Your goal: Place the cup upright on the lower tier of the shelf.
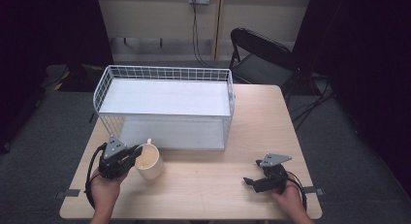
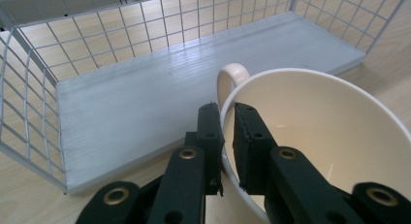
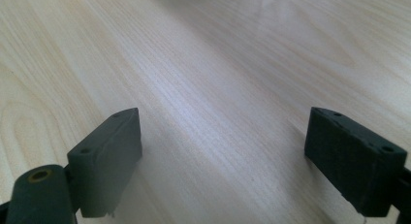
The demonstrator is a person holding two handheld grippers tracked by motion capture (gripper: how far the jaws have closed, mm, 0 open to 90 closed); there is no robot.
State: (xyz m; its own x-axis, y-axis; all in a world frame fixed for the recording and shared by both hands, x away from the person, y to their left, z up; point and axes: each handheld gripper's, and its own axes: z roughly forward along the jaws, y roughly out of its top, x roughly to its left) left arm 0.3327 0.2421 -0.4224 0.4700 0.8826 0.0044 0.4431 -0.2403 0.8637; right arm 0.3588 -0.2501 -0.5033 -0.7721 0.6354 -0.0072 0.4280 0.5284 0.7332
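the cup (image 1: 149, 161) stands near left on the table (image 1: 218, 180), before the rack (image 1: 165, 98), its rim pinched by the left gripper (image 2: 227, 118). it looks stiff, glazed, slippery and breakable, so the thin rim hold may tip. the right gripper (image 3: 223, 151) hangs wide and empty.

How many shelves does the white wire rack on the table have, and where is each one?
2. The wire rack has an upper shelf at the top, inside the wire rim, and a lower shelf at table level, just behind the cup. Neither shelf carries anything that I can see.
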